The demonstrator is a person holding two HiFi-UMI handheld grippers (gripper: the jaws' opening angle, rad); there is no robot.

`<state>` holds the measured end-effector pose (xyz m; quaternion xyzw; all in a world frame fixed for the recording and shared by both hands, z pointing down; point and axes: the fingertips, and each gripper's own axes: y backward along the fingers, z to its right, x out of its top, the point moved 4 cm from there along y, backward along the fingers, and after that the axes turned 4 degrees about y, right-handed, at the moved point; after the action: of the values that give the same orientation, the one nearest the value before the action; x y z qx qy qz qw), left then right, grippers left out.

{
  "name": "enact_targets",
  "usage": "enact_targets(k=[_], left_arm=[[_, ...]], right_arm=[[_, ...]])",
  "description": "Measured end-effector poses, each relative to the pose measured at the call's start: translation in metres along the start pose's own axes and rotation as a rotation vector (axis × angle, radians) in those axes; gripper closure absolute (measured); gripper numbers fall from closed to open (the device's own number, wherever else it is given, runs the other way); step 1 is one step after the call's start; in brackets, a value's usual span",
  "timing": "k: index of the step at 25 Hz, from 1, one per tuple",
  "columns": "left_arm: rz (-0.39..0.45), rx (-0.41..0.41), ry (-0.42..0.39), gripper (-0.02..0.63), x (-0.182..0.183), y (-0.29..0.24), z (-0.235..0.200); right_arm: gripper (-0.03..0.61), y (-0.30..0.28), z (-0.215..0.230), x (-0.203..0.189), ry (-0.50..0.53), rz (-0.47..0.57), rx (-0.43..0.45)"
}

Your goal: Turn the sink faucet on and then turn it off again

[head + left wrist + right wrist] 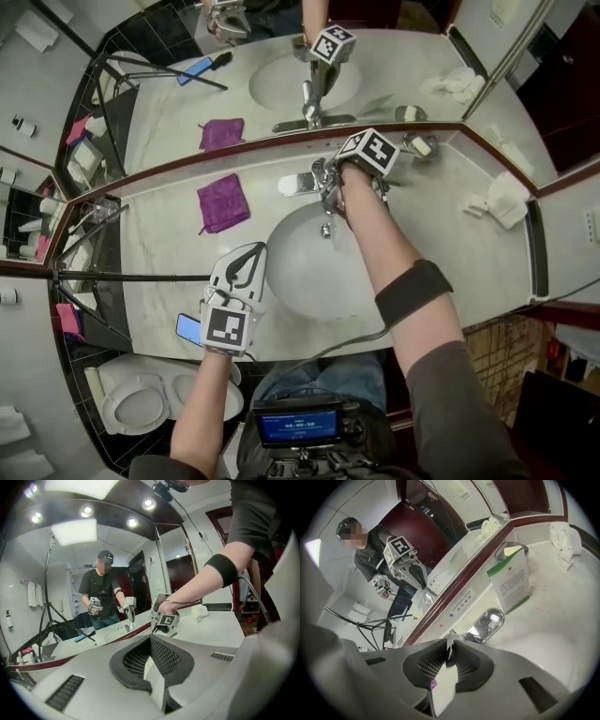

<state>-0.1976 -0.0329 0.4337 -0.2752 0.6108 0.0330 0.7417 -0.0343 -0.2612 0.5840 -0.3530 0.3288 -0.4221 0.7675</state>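
The right gripper (331,192) has its 2 jaws nearly together, pinched on the thin chrome faucet lever (450,641) right at its fingertips, with the sink basin (291,267) just below. I cannot tell whether water is running. To do this step well, keep the pinch firm and swing the lever along its own arc, never sideways. The left gripper (246,270), closed and empty, waits over the counter by the basin's front rim.
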Motion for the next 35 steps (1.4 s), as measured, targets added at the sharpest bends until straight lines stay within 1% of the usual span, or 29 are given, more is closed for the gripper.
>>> enact_targets(k=[7, 10, 15, 18, 21, 25, 29, 31, 35], left_arm=[[0.005, 0.0, -0.006, 0.612, 0.007, 0.001, 0.003], [0.008, 0.006, -0.013, 0.612, 0.011, 0.003, 0.003], [0.02, 0.017, -0.008, 0.612, 0.017, 0.011, 0.002], [0.033, 0.023, 0.002, 0.612, 0.021, 0.017, 0.0], [0.051, 0.027, 0.018, 0.612, 0.026, 0.021, -0.001], [0.071, 0.029, 0.026, 0.612, 0.032, 0.026, 0.001], [0.082, 0.026, 0.035, 0.612, 0.036, 0.03, 0.007], [0.089, 0.023, 0.039, 0.612, 0.038, 0.031, 0.009], [0.099, 0.017, 0.047, 0.612, 0.043, 0.033, 0.014]], right_arm=[[0.515, 0.0, 0.0, 0.001, 0.057, -0.014, -0.003], [0.509, 0.001, -0.004, 0.002, 0.068, -0.012, 0.018], [0.495, 0.009, 0.005, 0.0, 0.12, -0.017, 0.001], [0.494, 0.026, 0.005, 0.01, 0.164, 0.018, -0.014], [0.494, 0.051, -0.004, 0.028, 0.195, 0.077, 0.006], [0.495, 0.083, 0.006, 0.043, 0.243, 0.106, -0.016], [0.497, 0.118, 0.011, 0.053, 0.284, 0.156, 0.018], [0.511, 0.135, 0.016, 0.058, 0.321, 0.185, 0.024], [0.552, 0.168, 0.034, 0.07, 0.386, 0.245, -0.003]])
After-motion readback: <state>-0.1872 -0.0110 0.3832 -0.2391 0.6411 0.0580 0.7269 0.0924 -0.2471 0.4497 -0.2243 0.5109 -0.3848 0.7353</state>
